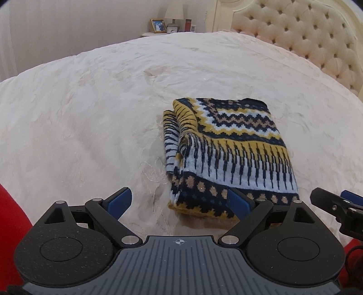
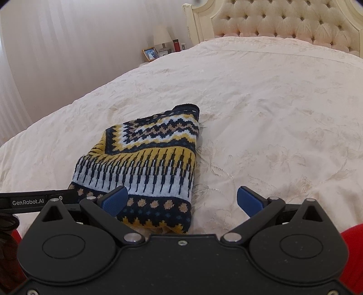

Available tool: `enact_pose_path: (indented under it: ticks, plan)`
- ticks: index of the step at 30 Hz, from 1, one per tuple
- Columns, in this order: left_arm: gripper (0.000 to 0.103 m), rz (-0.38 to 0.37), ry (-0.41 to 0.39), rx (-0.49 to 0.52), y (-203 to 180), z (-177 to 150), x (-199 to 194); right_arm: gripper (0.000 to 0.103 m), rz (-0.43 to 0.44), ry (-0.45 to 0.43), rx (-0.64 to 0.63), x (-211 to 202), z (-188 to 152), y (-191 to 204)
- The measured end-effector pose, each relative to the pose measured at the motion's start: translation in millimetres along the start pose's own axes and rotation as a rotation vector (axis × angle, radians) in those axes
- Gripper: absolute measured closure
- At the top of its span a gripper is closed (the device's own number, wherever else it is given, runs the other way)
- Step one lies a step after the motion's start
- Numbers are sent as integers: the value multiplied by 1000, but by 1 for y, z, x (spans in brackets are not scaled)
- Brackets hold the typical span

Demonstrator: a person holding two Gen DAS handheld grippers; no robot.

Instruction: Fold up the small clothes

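A small knitted sweater point(image 1: 229, 154), patterned in navy, yellow, pale blue and tan, lies folded into a compact rectangle on the cream bedspread point(image 1: 90, 113). It also shows in the right wrist view point(image 2: 145, 168). My left gripper point(image 1: 179, 202) is open and empty, just in front of the sweater's near left corner. My right gripper point(image 2: 181, 202) is open and empty at the sweater's near right corner. The right gripper's fingers point(image 1: 347, 204) show at the right edge of the left wrist view.
A tufted cream headboard point(image 2: 283, 22) stands at the far right. A nightstand with a lamp point(image 1: 174, 11), photo frame point(image 1: 158, 25) and clock sits by the far wall. The bedspread point(image 2: 272, 113) stretches wide around the sweater.
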State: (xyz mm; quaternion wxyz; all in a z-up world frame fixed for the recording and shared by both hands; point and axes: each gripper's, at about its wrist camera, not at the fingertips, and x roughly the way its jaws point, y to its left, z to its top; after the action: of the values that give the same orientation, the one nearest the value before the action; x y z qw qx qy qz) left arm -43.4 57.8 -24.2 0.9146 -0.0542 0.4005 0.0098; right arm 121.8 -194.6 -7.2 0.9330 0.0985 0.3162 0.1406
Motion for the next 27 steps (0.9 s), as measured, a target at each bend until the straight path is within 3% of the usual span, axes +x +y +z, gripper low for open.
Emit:
enact_pose_path:
  ticks: [27]
  plan:
    - [12,-7,9,22,-3,1,3,1,1,8,-2,2,-2,1]
